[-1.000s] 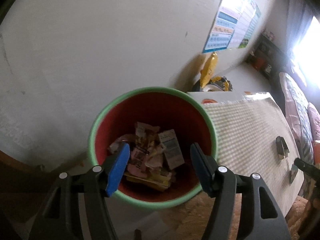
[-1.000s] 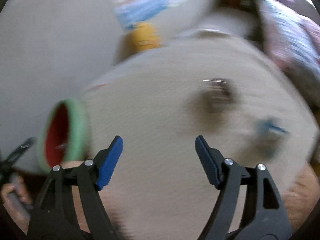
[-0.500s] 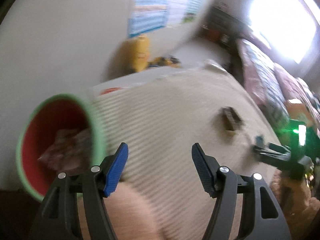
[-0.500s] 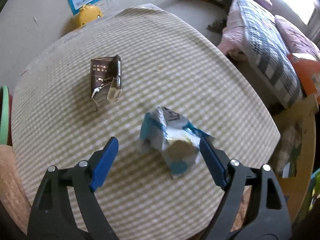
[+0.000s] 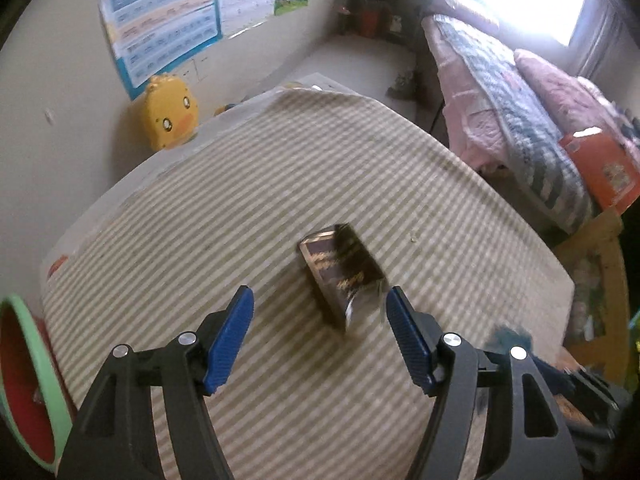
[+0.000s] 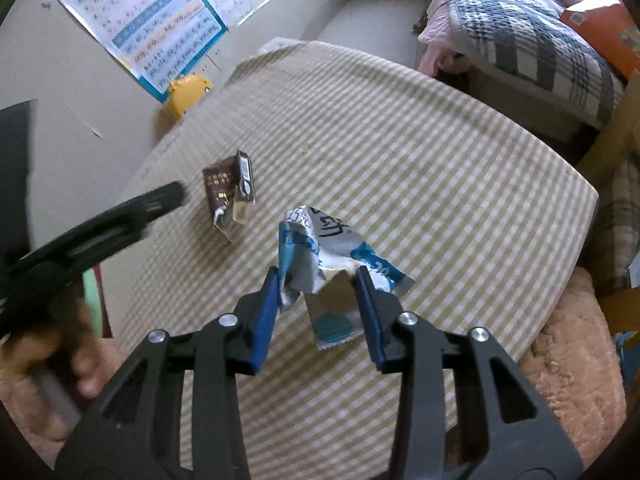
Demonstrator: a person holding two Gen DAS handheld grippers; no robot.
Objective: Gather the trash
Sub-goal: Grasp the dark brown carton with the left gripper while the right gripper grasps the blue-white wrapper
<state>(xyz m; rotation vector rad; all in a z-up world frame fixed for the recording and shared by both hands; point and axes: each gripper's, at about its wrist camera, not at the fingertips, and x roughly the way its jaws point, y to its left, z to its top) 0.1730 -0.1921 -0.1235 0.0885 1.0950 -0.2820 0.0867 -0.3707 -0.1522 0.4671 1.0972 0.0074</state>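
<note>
A checked-cloth counter (image 6: 400,140) fills the frame, bed (image 6: 520,20) upper right. The right gripper (image 6: 316,292) clamps a crumpled blue-white wrapper (image 6: 320,248); the left gripper (image 5: 320,320), jaws opening, stands wide before a brown carton (image 5: 340,268) lying diagonally.

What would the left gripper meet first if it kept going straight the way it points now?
Probably the brown carton, lying just ahead of the opening left gripper, nearer its right finger. Depth is unclear; otherwise it meets the checked tablecloth.

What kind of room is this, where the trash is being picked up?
Most likely a bedroom in a home, perhaps a child's. A bed with quilts stands beside the table with the checked cloth, learning charts hang on the wall, and a yellow duck toy sits below them.
</note>
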